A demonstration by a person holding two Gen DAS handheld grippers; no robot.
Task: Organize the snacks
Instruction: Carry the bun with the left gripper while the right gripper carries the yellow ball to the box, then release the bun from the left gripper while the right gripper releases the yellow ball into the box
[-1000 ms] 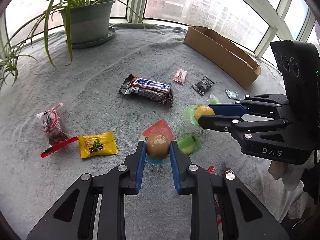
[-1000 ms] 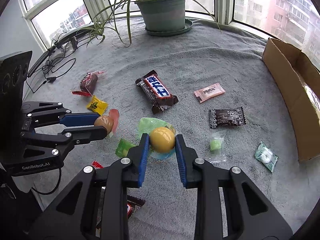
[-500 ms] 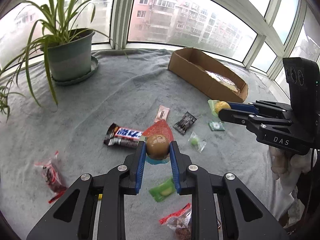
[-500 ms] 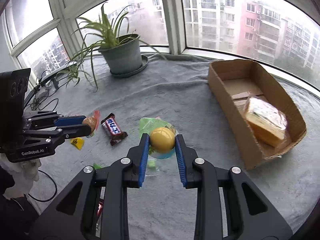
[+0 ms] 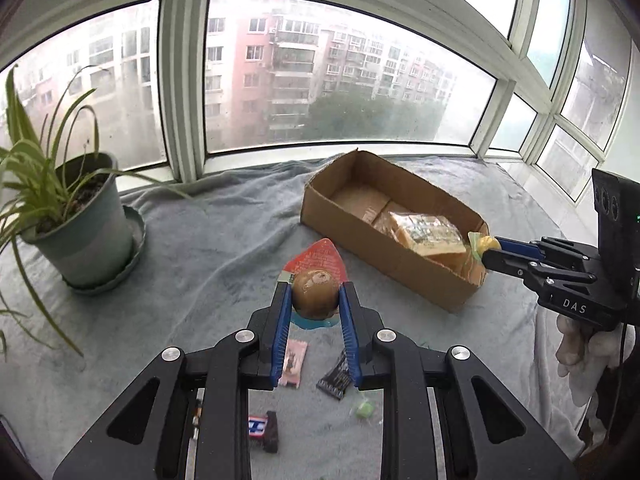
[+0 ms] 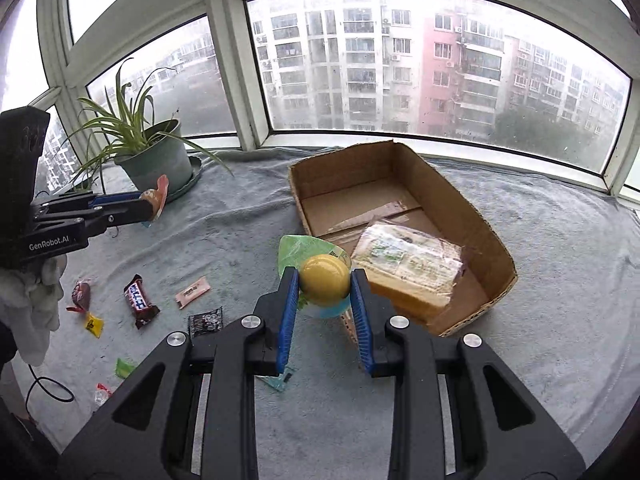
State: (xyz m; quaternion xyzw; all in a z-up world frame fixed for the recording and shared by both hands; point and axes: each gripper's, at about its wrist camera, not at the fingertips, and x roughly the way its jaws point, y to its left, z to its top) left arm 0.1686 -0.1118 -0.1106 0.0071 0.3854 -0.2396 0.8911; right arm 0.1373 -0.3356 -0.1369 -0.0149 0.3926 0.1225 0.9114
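Note:
My left gripper is shut on a brown jelly cup with a red lid, held above the grey blanket, left of the cardboard box. It also shows in the right wrist view. My right gripper is shut on a yellow jelly cup with a green lid, held at the box's near left corner. It also shows in the left wrist view over the box's near end. A wrapped bread pack lies in the box.
Loose snacks lie on the blanket: a chocolate bar, a pink sachet, a black sachet, a yellow candy, a red pack. A potted plant stands at the far left by the windows.
Both grippers have risen from the snack pile and moved towards the box, each keeping its jelly cup. The right one now hangs at the box's near end.

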